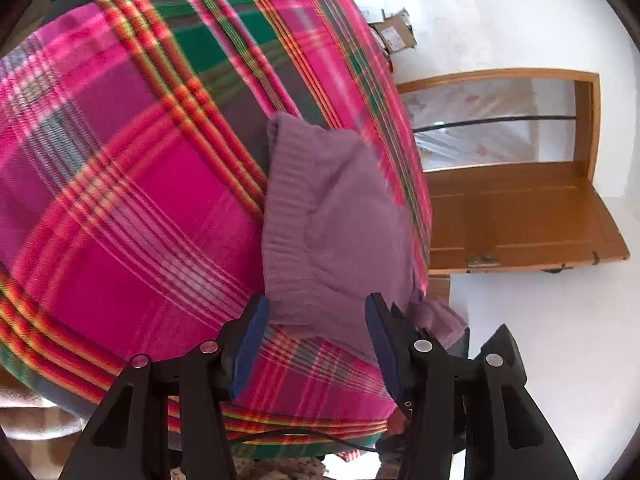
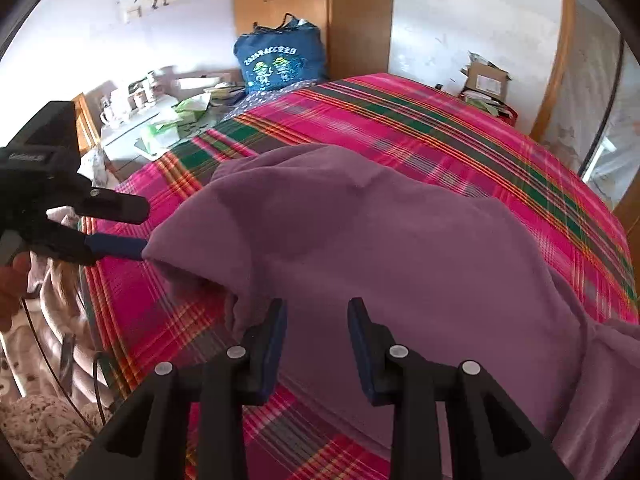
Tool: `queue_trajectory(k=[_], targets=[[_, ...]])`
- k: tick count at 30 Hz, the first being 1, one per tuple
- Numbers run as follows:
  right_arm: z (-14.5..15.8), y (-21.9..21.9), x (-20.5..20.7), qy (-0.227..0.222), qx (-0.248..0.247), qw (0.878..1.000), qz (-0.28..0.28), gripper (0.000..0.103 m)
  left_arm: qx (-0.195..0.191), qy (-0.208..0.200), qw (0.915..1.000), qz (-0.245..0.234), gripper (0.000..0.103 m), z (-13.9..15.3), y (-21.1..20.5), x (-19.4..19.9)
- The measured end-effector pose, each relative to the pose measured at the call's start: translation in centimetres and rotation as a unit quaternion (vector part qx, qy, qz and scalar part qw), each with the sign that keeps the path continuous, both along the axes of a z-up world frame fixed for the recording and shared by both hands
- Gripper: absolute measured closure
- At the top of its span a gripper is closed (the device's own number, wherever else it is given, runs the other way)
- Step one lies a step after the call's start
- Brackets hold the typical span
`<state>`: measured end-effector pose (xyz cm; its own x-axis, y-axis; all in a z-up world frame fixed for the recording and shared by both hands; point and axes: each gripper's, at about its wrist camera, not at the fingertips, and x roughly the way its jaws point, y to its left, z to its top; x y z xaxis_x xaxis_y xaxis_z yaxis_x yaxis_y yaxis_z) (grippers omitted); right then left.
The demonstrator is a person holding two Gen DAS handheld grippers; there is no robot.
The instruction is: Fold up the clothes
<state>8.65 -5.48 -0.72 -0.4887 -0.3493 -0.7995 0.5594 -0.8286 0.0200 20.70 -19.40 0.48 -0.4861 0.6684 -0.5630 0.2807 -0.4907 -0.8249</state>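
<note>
A purple knit sweater (image 2: 400,248) lies in a loose heap on a bed with a pink, green and orange plaid cover (image 2: 460,136). In the left wrist view the sweater (image 1: 332,216) has its ribbed hem toward me, near the bed's right edge. My left gripper (image 1: 318,316) is open, and the sweater's near edge sits in the gap between its blue pads. The right wrist view shows the left gripper (image 2: 146,232) at the sweater's left edge, lower pad touching the fabric. My right gripper (image 2: 318,320) is open over the sweater's near edge, holding nothing.
A wooden door (image 1: 520,208) lies to the right of the bed. A cardboard box (image 2: 486,76) sits beyond the far corner. A blue bag (image 2: 280,60) leans against a wooden wardrobe (image 2: 288,0). A cluttered side table (image 2: 140,120) stands at the left. A hand (image 2: 10,280) holds the left gripper.
</note>
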Motion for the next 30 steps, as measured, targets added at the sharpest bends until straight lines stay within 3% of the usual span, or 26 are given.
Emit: queue_trajectory(k=[13,17,21,30], targets=[[-0.1,0.8,0.4,0.004,-0.013,1.0,0.001,0.07,0.028,-0.011,0.9989,0.037,0.05,0.0,0.7,0.5],[0.0,0.9,0.5,0.006,-0.015,1.0,0.0,0.07,0.053,-0.03,0.9968,0.052,0.05,-0.7,0.9,0.2],[0.1,1.1,0.6,0.008,-0.017,1.0,0.001,0.07,0.046,-0.029,0.9976,0.042,0.05,-0.5,1.8,0.5],[0.1,1.6,0.7,0.012,-0.021,1.0,0.005,0.07,0.048,-0.037,0.993,0.102,0.05,-1.0,1.2,0.6]])
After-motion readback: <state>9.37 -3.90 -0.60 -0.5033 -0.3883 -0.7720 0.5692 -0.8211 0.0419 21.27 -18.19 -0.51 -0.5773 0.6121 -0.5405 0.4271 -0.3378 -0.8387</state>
